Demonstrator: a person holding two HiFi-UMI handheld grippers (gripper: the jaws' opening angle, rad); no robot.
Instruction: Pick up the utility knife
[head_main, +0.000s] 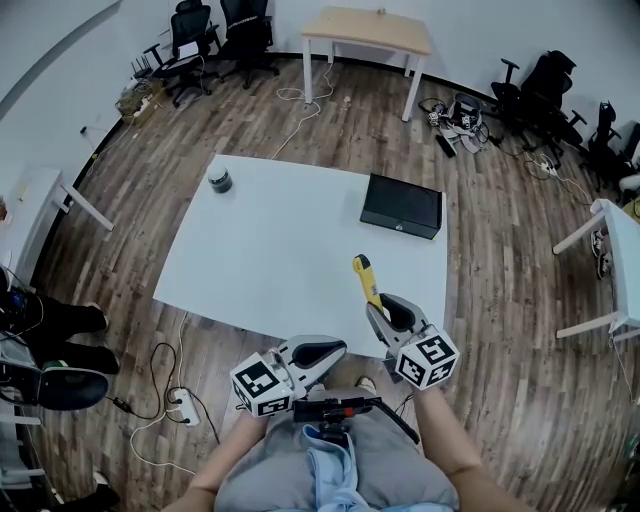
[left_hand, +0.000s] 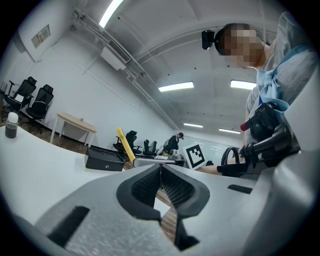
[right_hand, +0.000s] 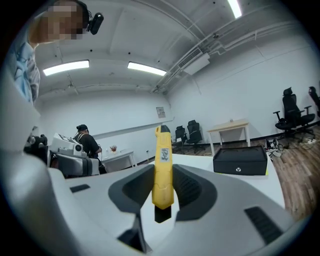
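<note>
At the near right edge of the white rectangular table (head_main: 262, 238), our right gripper (head_main: 377, 306) clamps the slim yellow plastic utility knife (head_main: 366, 279) low on its handle, light, stiff and probably slippery, while the left gripper (head_main: 336, 351) is closed, empty.

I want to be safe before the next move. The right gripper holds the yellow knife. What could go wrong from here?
1. The right gripper clamps the knife near one end; most of it sticks out past the jaws, so it may pivot or slip.
2. It hangs near the front edge of the table, so a dropped knife might fall toward the person's lap.
</note>
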